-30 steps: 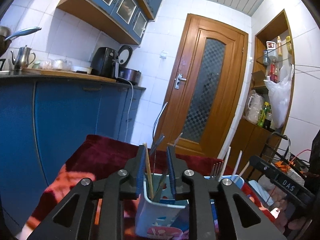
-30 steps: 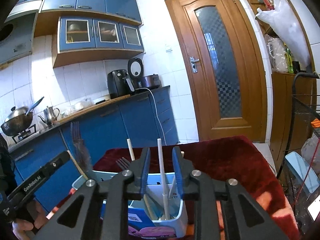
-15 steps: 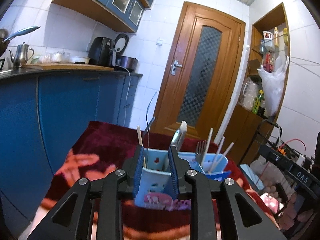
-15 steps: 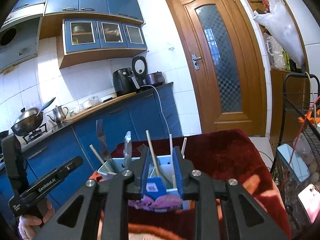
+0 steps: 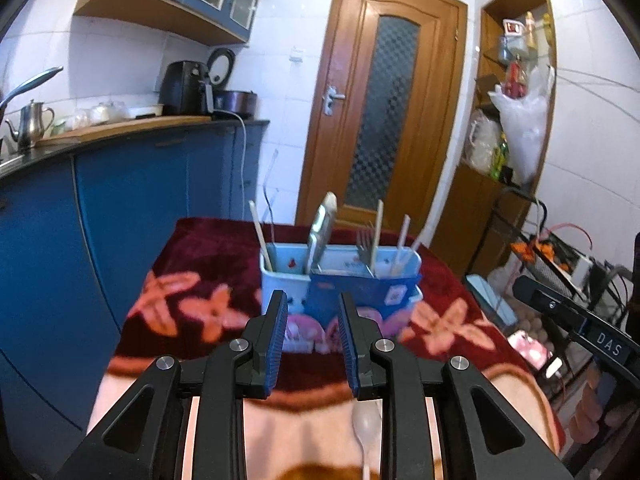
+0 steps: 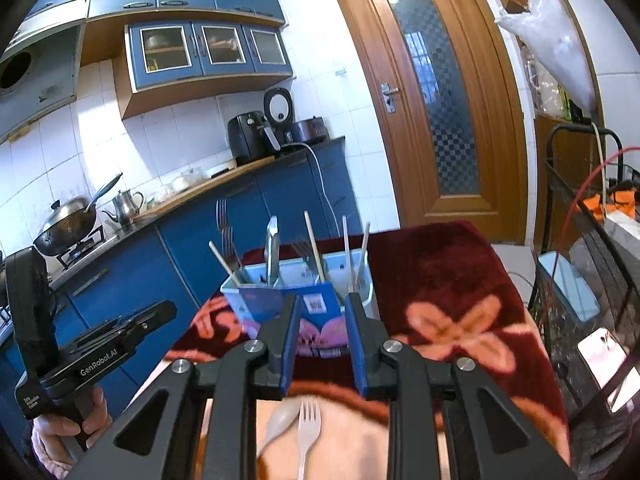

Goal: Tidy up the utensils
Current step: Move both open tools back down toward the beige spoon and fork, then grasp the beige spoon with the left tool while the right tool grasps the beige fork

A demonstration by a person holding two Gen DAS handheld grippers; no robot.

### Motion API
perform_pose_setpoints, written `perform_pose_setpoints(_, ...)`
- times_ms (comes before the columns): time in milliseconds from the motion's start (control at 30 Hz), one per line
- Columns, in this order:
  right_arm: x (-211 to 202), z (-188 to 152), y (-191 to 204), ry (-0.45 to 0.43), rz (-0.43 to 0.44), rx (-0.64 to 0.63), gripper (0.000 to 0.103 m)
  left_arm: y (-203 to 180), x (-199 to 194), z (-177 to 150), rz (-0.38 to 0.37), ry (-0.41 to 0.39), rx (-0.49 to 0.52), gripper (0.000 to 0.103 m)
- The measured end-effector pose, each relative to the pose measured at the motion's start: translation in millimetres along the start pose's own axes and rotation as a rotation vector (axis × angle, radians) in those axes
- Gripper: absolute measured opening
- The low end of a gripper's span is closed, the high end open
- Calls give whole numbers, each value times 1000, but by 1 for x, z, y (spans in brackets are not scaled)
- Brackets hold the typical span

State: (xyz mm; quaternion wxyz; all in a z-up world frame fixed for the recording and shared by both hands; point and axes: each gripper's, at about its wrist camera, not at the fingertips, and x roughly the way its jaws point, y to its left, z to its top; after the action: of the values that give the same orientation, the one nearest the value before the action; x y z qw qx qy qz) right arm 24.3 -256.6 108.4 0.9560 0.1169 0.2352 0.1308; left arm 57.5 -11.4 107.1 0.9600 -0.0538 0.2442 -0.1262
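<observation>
A pale blue utensil holder (image 5: 280,284) (image 6: 248,304) stands on the dark red flowered cloth (image 5: 192,248), holding chopsticks (image 5: 260,232), a knife (image 5: 320,228) (image 6: 272,244) and forks (image 5: 364,244). My left gripper (image 5: 312,304) hovers just in front of it, open, with nothing between its pads. Facing the holder from the other side, my right gripper (image 6: 320,304) is open and empty too. A white plastic spoon (image 5: 366,424) (image 6: 280,420) and a white plastic fork (image 6: 309,428) lie on the cloth below the grippers. A hand holds the left gripper's body (image 6: 100,356) at the right wrist view's left edge.
Blue kitchen cabinets (image 5: 120,200) with a kettle and appliances run along the left of the table. A wooden door (image 5: 380,120) stands behind it. A black wire rack (image 6: 580,260) and a shelf with bags crowd the right side.
Both grippers have drawn back from the holder, which now sits farther off and lower in view. The spoon and fork on the cloth have come into sight.
</observation>
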Motion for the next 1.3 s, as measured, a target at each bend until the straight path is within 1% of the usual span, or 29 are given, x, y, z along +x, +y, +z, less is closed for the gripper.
perform_pose_setpoints(167,-2,-16,-1,52,7,1,27,-8,-1,-14,-20,68,6,30)
perform_pose_setpoints(300,1,-30,-4,100,7,5,27,-13,1,-28,-17,115,23,30)
perform_pose_setpoints(533,5,-55,-9,169,16,29,30,-15,10,-50,-5,196,10,30)
perform_pose_setpoints(667,3,-66,-14,189,19,46,31,-16,20,-62,17,240,11,30)
perform_pose_setpoints(800,3,-74,-20,210,7,53,33,-19,29,-73,20,285,15,30)
perform_pose_setpoints(967,6,-82,-27,227,-9,59,34,-26,39,-83,9,334,29,30)
perform_pose_setpoints(1133,9,-88,-35,239,-6,79,34,-34,49,-90,-4,383,41,30)
perform_pose_setpoints(1300,11,-92,-40,251,-1,94,35,-39,58,-96,5,413,69,30)
